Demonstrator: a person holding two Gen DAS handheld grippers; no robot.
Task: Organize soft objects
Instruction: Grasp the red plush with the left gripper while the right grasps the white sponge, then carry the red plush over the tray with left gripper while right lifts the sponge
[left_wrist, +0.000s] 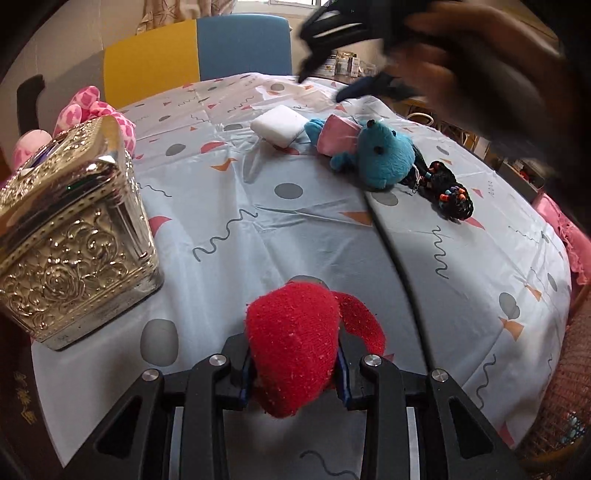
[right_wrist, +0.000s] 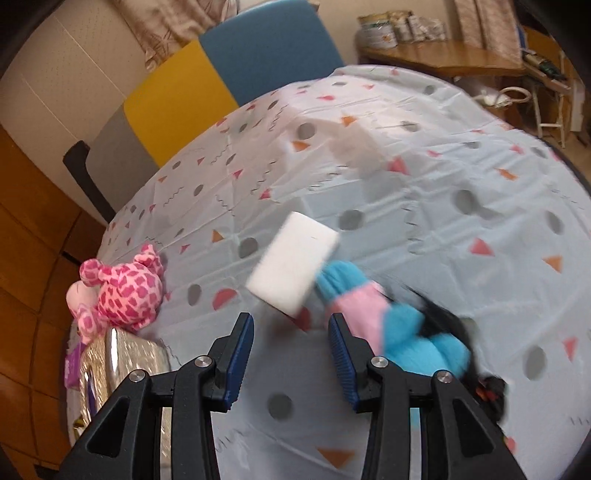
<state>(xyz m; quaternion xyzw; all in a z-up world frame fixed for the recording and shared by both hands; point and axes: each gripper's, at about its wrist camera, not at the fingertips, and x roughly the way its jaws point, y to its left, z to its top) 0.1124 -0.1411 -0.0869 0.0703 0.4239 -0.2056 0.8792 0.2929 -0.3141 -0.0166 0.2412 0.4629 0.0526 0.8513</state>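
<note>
Left wrist view: left tool (left_wrist: 295, 363) closed on a red plush toy (left_wrist: 295, 343), its pads pressing the toy's sides, above the near edge of the tabletop (left_wrist: 295, 229), which carries a pale blue patterned cloth. Embossed silver metal box (left_wrist: 70, 243) at the left edge, a pink spotted plush (left_wrist: 96, 110) just behind it. White foam block (left_wrist: 279, 125) lies toward the far edge; a blue plush toy with a pink part (left_wrist: 373, 151) lies just beside it on the right, their ends close together. Black beaded item (left_wrist: 448, 192) touches the blue toy's far-right end, nearer the right edge. Right tool (left_wrist: 332, 48) and the hand holding it (left_wrist: 480, 74) appear blurred at the upper right, above the far edge.

Right wrist view: right tool (right_wrist: 291, 354) open, nothing between its blue pads (right_wrist: 240, 358), held above the cloth. White foam block (right_wrist: 293, 264) lies just ahead of the fingertips; blue plush toy with a pink part (right_wrist: 399, 321) lies beside the right finger, blurred. Pink spotted plush (right_wrist: 122, 288) sits at the left edge, the silver metal box (right_wrist: 125, 354) just in front of it. Yellow and blue chair backs (right_wrist: 236, 85) stand beyond the far edge.
</note>
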